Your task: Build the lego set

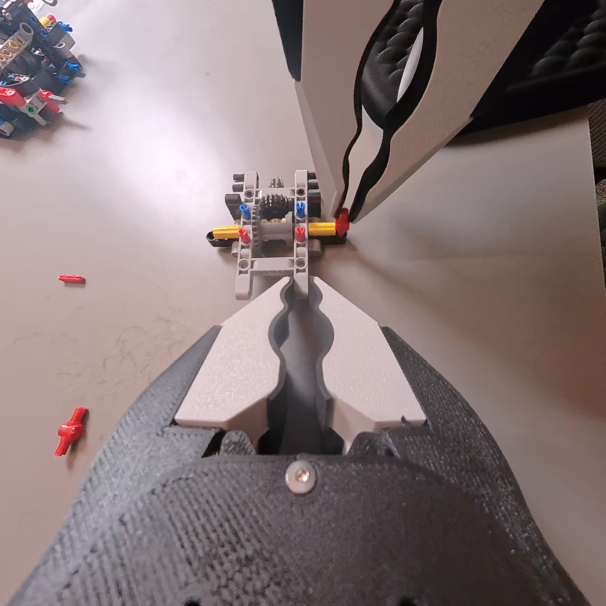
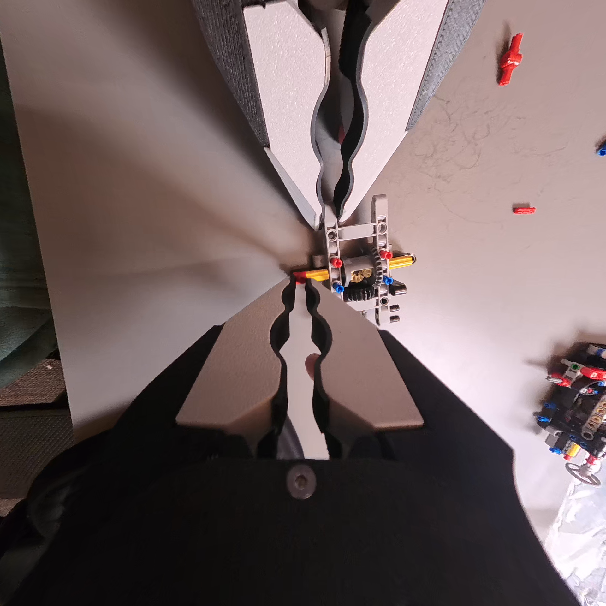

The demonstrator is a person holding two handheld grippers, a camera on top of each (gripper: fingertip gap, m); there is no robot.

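Note:
A small grey frame assembly (image 1: 272,229) with black gears and a yellow axle (image 1: 319,228) lies on the table; it also shows in the right wrist view (image 2: 357,269). My left gripper (image 1: 300,285) is shut on one leg of the grey frame, and it enters the right wrist view from the top (image 2: 331,210). My right gripper (image 2: 300,278) is shut on a small red connector (image 2: 299,276) at the end of the yellow axle (image 2: 316,274). In the left wrist view it comes in from the upper right (image 1: 342,218) with the red connector (image 1: 342,224) at its tips.
A larger black assembly (image 1: 29,72) (image 2: 580,410) sits off to the side. Loose red parts lie on the table: a pin (image 1: 71,278) (image 2: 524,210) and a connector (image 1: 70,431) (image 2: 511,59). A clear plastic bag (image 2: 583,541) lies near the table (image 2: 131,229) edge. Tip to tip, the grippers are about 4 cm apart. The pin (image 2: 524,210) is about 15 cm from both grippers' fingertips. It turns up in the left wrist view (image 1: 70,278) as well.

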